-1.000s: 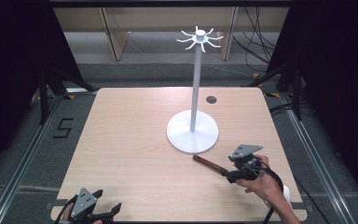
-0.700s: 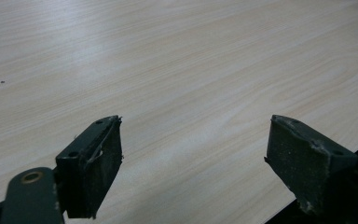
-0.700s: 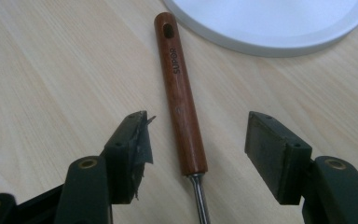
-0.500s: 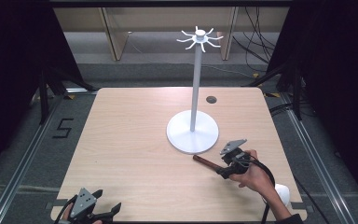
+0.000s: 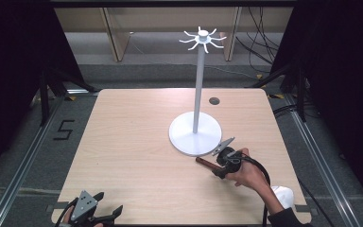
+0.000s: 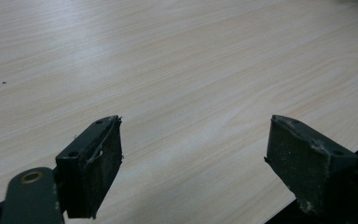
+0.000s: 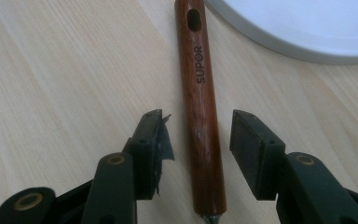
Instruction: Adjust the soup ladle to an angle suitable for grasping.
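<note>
A reddish-brown wooden handle marked SUPOR lies flat on the table, with a slot hole near its far end. My right gripper is open and straddles it, one jaw on each side, not touching. In the high view this gripper sits just right of the handle, close to the white stand's round base. The stand's pole rises to a ring of hooks. My left gripper is open over bare wood, and the high view has it at the table's near left edge.
The light wooden table has a small dark hole at the back right. The white base rim lies just beyond the handle's far end. A black cable trails from the right gripper. The table's near edge is beside the left gripper.
The right gripper has moved left and forward along the table, onto the wooden handle, and tilted down toward it. The left gripper has stayed put.
</note>
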Demonstrator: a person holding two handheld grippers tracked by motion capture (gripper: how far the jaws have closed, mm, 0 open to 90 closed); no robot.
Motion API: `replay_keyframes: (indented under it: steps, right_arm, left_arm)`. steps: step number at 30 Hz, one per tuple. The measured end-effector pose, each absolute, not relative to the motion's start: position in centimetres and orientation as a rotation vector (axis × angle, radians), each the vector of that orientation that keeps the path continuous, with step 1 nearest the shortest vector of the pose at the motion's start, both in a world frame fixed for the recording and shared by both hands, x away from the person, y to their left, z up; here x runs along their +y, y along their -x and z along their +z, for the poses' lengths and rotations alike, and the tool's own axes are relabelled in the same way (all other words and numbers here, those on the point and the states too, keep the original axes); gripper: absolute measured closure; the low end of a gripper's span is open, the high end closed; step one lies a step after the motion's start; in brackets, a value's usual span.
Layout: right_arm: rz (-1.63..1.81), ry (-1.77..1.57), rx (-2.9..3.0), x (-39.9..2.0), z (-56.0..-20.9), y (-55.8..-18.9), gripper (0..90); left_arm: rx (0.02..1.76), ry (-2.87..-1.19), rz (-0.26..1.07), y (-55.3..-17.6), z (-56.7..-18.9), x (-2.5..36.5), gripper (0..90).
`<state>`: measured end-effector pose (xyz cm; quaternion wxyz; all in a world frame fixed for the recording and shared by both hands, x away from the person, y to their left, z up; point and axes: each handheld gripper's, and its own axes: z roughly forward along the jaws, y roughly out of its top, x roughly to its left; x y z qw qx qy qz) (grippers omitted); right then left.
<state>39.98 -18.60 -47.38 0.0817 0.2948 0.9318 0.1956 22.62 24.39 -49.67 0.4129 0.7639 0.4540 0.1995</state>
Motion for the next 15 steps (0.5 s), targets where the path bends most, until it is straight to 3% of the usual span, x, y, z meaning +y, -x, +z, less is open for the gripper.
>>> replay_keyframes:
  steps: [15]
  right_arm:
    - [0.462,-0.849,2.814,-18.04,-47.98,-41.01,65.1]
  left_arm:
    - [1.159,-1.903,0.495,-22.58,-49.73,24.27,17.5]
